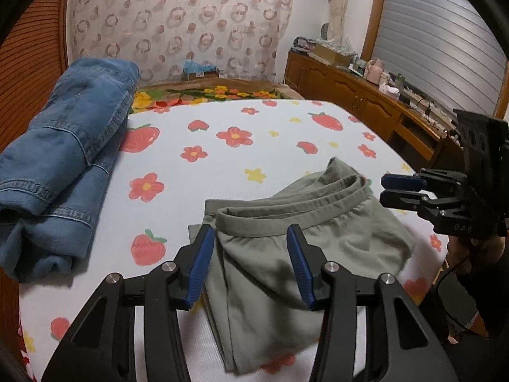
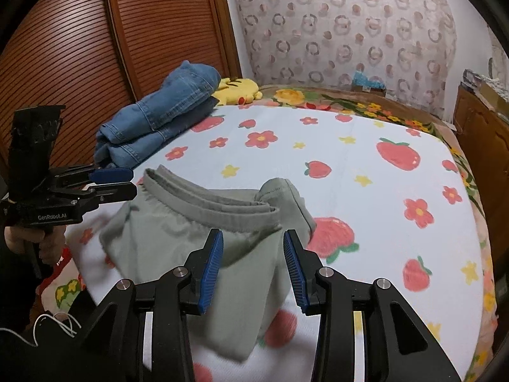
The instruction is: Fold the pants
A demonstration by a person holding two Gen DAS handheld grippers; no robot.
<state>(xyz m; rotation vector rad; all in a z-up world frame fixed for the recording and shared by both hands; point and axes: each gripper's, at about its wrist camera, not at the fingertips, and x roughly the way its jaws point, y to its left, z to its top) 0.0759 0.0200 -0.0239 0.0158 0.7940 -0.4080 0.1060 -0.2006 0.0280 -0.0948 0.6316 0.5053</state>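
Note:
Grey-green pants (image 1: 261, 270) lie folded on the bed near its front edge, the elastic waistband on top and turned away from me. My left gripper (image 1: 250, 232) hovers just above the fabric near the waistband's left end, open, its blue pads (image 1: 203, 264) touching nothing. My right gripper (image 2: 252, 235) is also open over the pants (image 2: 178, 232), close to the waistband's right end, with nothing clamped. Each gripper shows from the side in the other's view: the right gripper (image 1: 386, 189) beside the waistband's right end, the left gripper (image 2: 132, 181) at its left end.
Folded blue jeans (image 1: 63, 159) (image 2: 159, 117) lie at the bed's far left. The strawberry-print sheet (image 1: 280, 165) (image 2: 350, 216) spreads beyond the pants. A yellow plush toy (image 2: 238, 89) sits behind the jeans. A wooden cabinet (image 1: 350, 95) stands right, a louvred door (image 2: 95, 47) left. A hand (image 2: 47, 242) holds the left gripper.

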